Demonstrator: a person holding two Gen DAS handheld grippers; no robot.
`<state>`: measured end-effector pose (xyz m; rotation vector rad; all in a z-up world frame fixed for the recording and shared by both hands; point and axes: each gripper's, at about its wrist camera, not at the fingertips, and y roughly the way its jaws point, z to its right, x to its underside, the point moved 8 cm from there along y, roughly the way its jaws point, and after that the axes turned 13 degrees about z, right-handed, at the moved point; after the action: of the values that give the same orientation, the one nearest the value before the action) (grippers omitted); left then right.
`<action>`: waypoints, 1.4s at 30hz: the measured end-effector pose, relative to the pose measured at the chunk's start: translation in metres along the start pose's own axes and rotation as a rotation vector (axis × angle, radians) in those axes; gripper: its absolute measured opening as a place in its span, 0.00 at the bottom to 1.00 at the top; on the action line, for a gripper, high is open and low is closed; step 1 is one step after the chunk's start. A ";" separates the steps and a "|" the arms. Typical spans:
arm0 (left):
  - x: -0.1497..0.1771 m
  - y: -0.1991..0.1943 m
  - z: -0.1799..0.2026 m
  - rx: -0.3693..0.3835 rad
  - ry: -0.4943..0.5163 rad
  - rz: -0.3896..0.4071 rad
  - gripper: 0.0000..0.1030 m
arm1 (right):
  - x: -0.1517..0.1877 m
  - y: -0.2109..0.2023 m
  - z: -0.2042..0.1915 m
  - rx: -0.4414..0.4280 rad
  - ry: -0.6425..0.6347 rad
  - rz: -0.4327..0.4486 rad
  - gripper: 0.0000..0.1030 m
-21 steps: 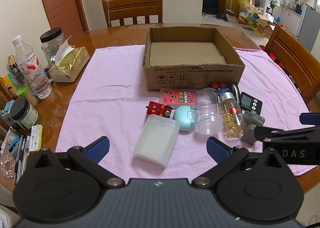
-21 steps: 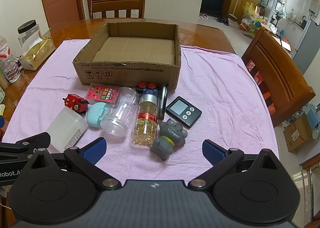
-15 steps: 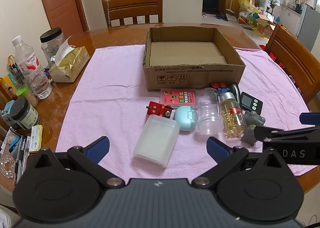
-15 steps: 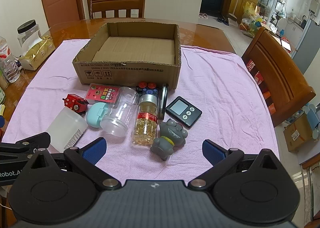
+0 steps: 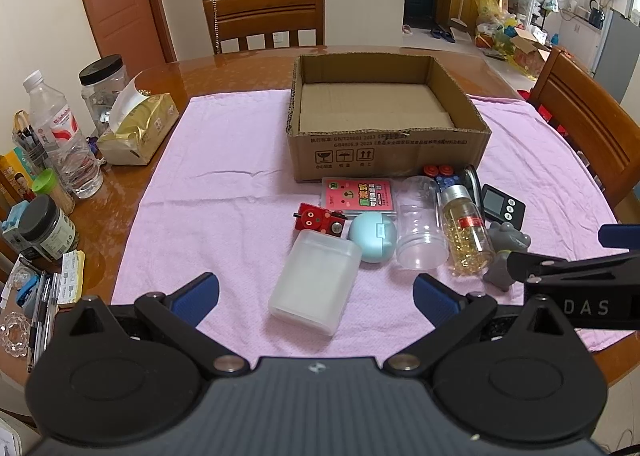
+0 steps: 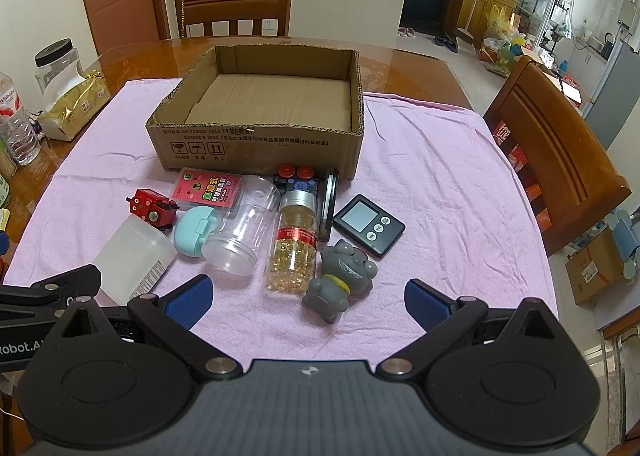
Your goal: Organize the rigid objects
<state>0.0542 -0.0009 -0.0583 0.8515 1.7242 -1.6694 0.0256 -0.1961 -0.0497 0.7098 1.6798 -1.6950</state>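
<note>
I hold both grippers low over the near edge of the surface [image 5: 120, 212], which is draped in a pink towel [image 5: 224, 184]. The left gripper [image 5: 316, 292] has its jaws spread wide and grips nothing; the frosted plastic box [image 5: 316, 280] lies flat between them, just ahead of the tips. The right gripper [image 6: 306, 294] is likewise spread and empty, with the grey shark toy [image 6: 340, 276] lying on its side between the jaws, close in front.

Ahead of the left jaws sit the round teal case [image 5: 372, 232], the red robot toy [image 5: 318, 218] and the pink card pack [image 5: 358, 196]. Ahead of the right jaws lie the clear empty jar [image 6: 244, 228] and the capsule bottle [image 6: 294, 240], both on their sides and side by side. Off toward the right finger is the black digital timer [image 6: 368, 224]. Between bottle and timer stands what looks like a dark ring or lens on edge [image 6: 330, 204], though I cannot make it out surely. Beyond the whole cluster, farther ahead of both jaws, the open cardboard box [image 6: 260, 144] stands with only cardboard showing inside.

Far outside the left finger, off the towel, stand a water bottle [image 5: 60, 136], a tissue pack [image 5: 136, 132] and jars.
</note>
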 end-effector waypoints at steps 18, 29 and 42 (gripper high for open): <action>0.010 0.015 -0.003 0.052 0.008 0.005 0.99 | 0.007 0.013 -0.006 -0.003 -0.009 -0.003 1.00; 0.043 0.055 -0.008 0.091 0.056 -0.042 0.99 | 0.026 0.032 0.002 -0.026 -0.023 -0.003 1.00; 0.077 0.086 -0.038 0.084 0.069 -0.150 0.99 | 0.037 0.045 0.007 -0.015 -0.005 -0.033 1.00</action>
<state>0.0743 0.0416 -0.1711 0.8445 1.8142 -1.8424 0.0362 -0.2050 -0.1068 0.6741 1.7075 -1.7035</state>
